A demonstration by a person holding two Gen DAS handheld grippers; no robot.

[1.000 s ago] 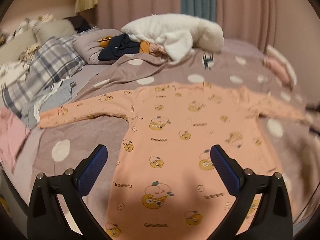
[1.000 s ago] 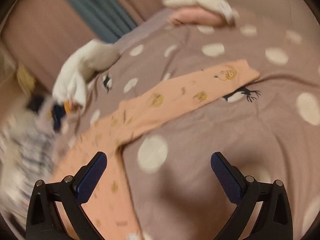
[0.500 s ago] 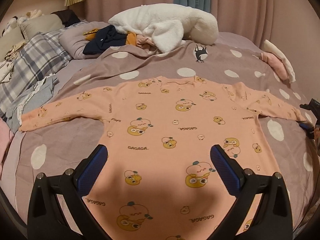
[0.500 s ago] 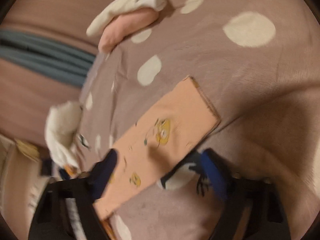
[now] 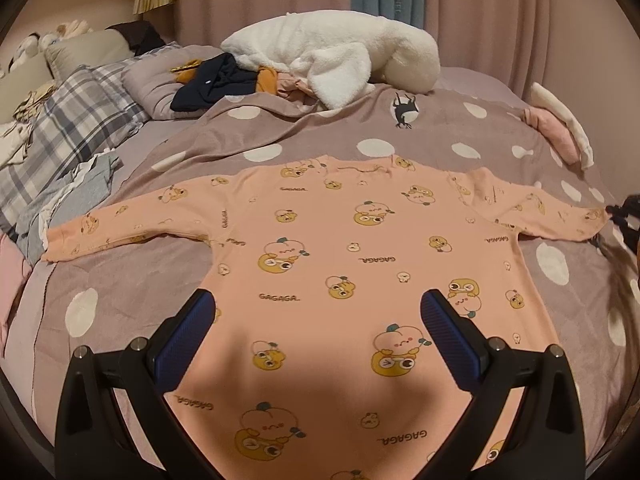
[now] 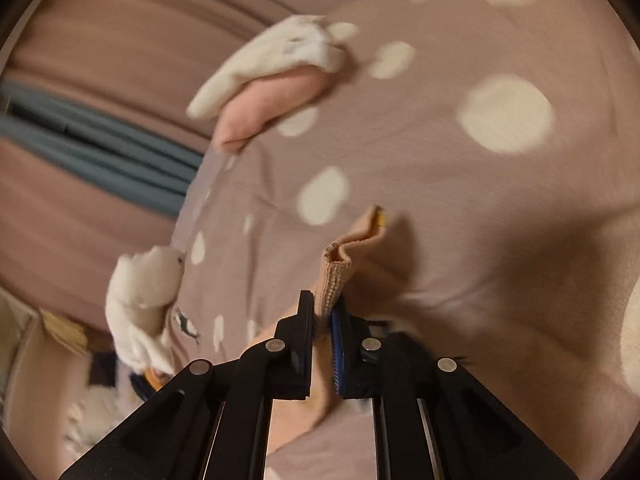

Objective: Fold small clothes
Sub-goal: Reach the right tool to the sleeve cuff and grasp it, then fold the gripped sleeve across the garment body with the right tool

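A peach long-sleeved child's top [image 5: 360,264] with cartoon prints lies flat on the mauve polka-dot bedspread [image 5: 472,148], both sleeves spread out. My left gripper [image 5: 318,312] is open and empty, hovering over the lower body of the top. My right gripper [image 6: 323,312] is shut on the ribbed cuff of the right sleeve [image 6: 338,274], which sticks up between the jaws. In the left wrist view that sleeve end [image 5: 588,220] lies at the far right, with the right gripper dark and blurred beside it.
A white fleece garment [image 5: 332,52] and dark clothes [image 5: 216,84] are piled at the back. A plaid quilt [image 5: 60,136] and grey clothes [image 5: 76,192] lie left. Folded pink and white items [image 5: 560,128] sit at the right edge, also in the right wrist view [image 6: 276,76].
The right gripper came down onto the right sleeve's cuff and closed on it. The left gripper shifted to centre over the top's body, still open.
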